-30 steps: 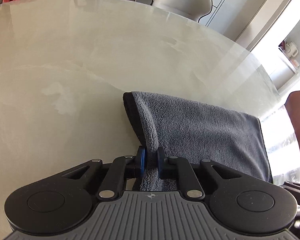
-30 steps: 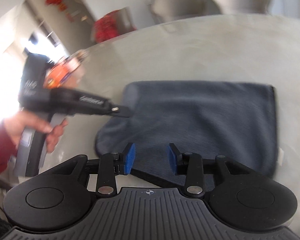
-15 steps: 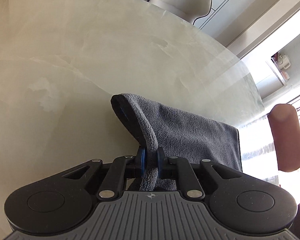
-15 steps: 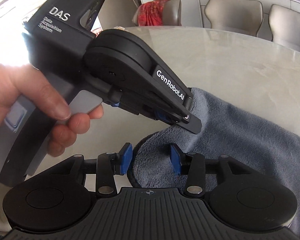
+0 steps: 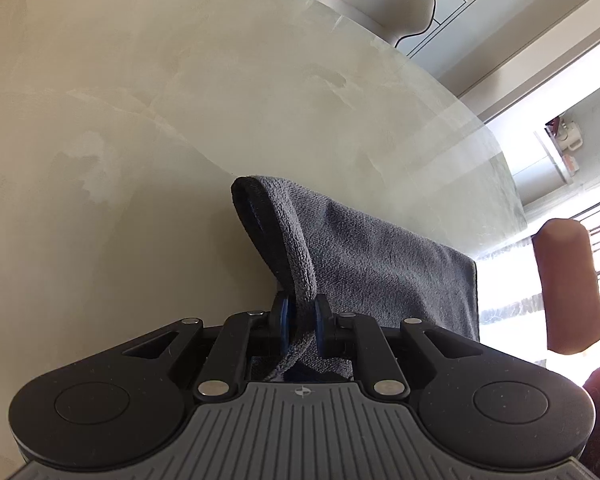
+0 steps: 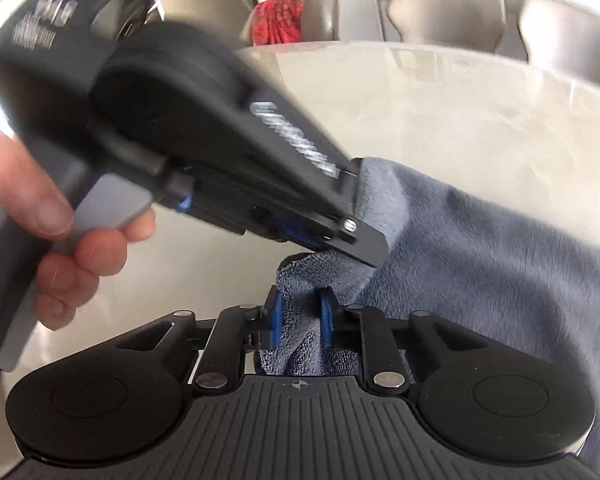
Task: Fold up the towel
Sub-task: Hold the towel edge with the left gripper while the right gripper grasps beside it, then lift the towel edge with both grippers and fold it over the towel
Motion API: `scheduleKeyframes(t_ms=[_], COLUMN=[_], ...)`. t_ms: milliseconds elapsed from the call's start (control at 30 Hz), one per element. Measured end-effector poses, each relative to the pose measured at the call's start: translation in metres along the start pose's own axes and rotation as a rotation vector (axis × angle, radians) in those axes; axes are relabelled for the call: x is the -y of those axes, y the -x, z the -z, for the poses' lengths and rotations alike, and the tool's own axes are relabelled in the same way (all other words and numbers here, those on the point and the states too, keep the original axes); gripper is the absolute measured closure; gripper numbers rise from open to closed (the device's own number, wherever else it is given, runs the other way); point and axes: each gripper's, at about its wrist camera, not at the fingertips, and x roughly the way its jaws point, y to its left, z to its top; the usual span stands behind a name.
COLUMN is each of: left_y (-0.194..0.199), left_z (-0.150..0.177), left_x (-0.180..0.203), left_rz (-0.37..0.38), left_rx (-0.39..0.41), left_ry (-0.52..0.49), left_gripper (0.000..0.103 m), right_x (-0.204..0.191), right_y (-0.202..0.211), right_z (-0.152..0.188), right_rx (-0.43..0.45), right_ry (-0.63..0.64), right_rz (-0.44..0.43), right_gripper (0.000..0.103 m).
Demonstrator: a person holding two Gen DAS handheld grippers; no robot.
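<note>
Grey towel (image 5: pixel 380 252) lies on the marble table (image 5: pixel 140 120), its near edge lifted. Left gripper (image 5: pixel 300 322) pinches this edge, and right gripper (image 6: pixel 300 322) is clamped on it just beside.

A pale marbled round table (image 5: pixel 180 112) carries a grey towel (image 5: pixel 380 248), its near end raised off the top

Fuzzy grey terry-cloth towel (image 5: pixel 372 248) lying on a glossy marble-look table (image 5: pixel 180 92).
Matt black plastic left gripper (image 5: pixel 299 322) and right gripper (image 6: pixel 300 322) showing blue pads and shiny metal pins.
</note>
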Motion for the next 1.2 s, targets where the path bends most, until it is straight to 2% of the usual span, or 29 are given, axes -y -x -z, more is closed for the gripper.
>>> scheduleKeyframes(t_ms=[67, 133, 200, 267, 367, 433, 500, 567, 700, 900, 1100, 1200], left_y=[-0.001, -0.003, -0.004, -0.006, -0.012, -0.016, -0.02, -0.023, -0.019, -0.02, -0.052, -0.076], left_z=[-0.003, -0.007, -0.011, -0.014, -0.018, -0.021, -0.024, -0.026, -0.028, -0.033, -0.024, -0.016], left_x=[-0.006, -0.01, -0.017, -0.023, -0.028, -0.027, -0.024, -0.016, 0.01, 0.067, 0.135, 0.159], left_rz=[0.009, 0.004, 0.011, 0.024, 0.049, 0.059, 0.058, 0.072, 0.096, 0.134, 0.117, 0.103], left_rx=[0.008, 0.018, 0.018, 0.01, -0.001, -0.001, 0.006, 0.019, 0.05, 0.032, -0.022, -0.05], left_ry=[0.03, 0.051, 0.087, 0.124, 0.162, 0.174, 0.173, 0.147, 0.058, -0.079, -0.261, -0.312], left_gripper=[0.076, 0.068, 0.065, 0.057, 0.053, 0.053, 0.059, 0.084, 0.086, 0.086, 0.086, 0.086], right_x=[0.004, 0.008, 0.013, 0.019, 0.028, 0.032, 0.035, 0.037, 0.043, 0.066, 0.097, 0.109], right_y=[0.005, 0.013, 0.02, 0.026, 0.036, 0.041, 0.045, 0.049, 0.056, 0.087, 0.115, 0.123], right_z=[0.0, -0.001, -0.001, 0.0, 0.003, 0.002, 0.0, 0.004, 0.008, 0.032, 0.072, 0.09], right_rx=[0.009, 0.019, 0.029, 0.039, 0.055, 0.067, 0.074, 0.085, 0.122, 0.225, 0.286, 0.295], right_ry=[-0.024, -0.043, -0.076, -0.112, -0.155, -0.185, -0.206, -0.222, -0.274, -0.411, -0.56, -0.607], right_rz=[-0.014, -0.033, -0.053, -0.064, -0.077, -0.094, -0.105, -0.105, -0.123, -0.136, -0.085, -0.051], right_gripper=[0.089, 0.089, 0.089, 0.089, 0.089, 0.089, 0.089, 0.089, 0.089, 0.089, 0.088, 0.087])
